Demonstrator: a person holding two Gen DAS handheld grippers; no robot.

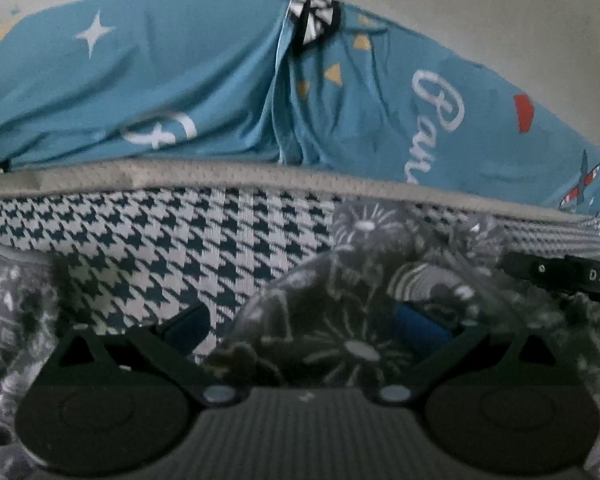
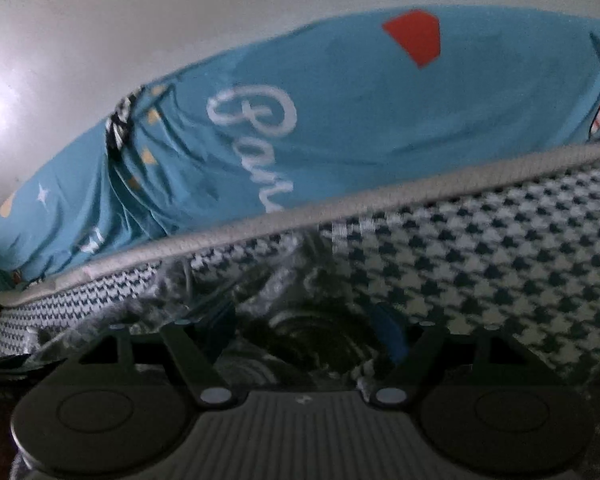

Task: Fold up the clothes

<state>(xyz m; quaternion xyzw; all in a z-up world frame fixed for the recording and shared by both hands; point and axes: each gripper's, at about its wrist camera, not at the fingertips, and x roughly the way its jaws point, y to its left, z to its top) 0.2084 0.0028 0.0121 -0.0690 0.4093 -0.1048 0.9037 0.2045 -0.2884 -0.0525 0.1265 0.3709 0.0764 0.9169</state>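
A dark grey garment [image 1: 332,288] with a white flower-like print lies bunched on a blue-and-white houndstooth surface [image 1: 160,248]. My left gripper [image 1: 304,326] hangs low over it, jaws wide. Its left blue pad [image 1: 188,324] stands over bare houndstooth, and its right pad [image 1: 420,326] rests among the folds. In the right wrist view the same garment [image 2: 260,292] fills the gap of my right gripper [image 2: 296,328], which also stands wide. Its right blue pad [image 2: 388,332] shows beside the cloth, while folds hide the left fingertip. Neither pair of pads visibly pinches the fabric.
A grey piped edge [image 1: 220,176] borders the houndstooth surface [image 2: 500,248]. Beyond it lies a teal cover [image 1: 180,80] with stars and white script [image 2: 360,120], and a black-and-white item [image 1: 312,20] sits on top. A black part lettered "DAS" [image 1: 560,276] shows at the right.
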